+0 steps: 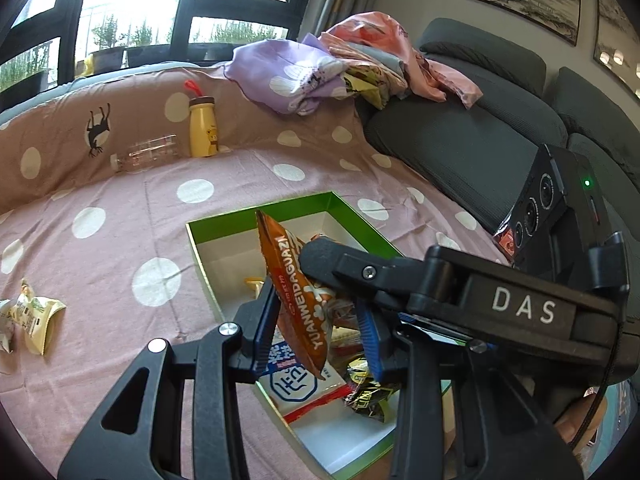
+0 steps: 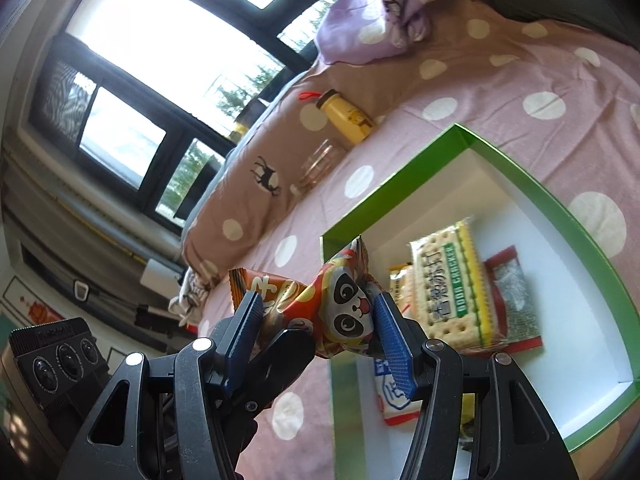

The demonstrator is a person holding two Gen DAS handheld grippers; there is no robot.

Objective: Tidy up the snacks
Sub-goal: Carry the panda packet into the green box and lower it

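Observation:
My left gripper is shut on an orange sunflower-seed packet, which hangs above the green box. The right gripper's black finger crosses in from the right and touches that packet. In the right wrist view my right gripper is shut on an orange-red panda packet, held over the near left corner of the green box. Inside the white-lined box lie a soda cracker pack, a red-edged seed pack, a white-and-blue packet and a black-and-gold packet.
The box sits on a pink dotted sheet. A yellow bottle and a clear plastic bottle lie against the far bolster. Crumpled yellow-white packets rest at the left. A clothes pile and a dark sofa stand behind.

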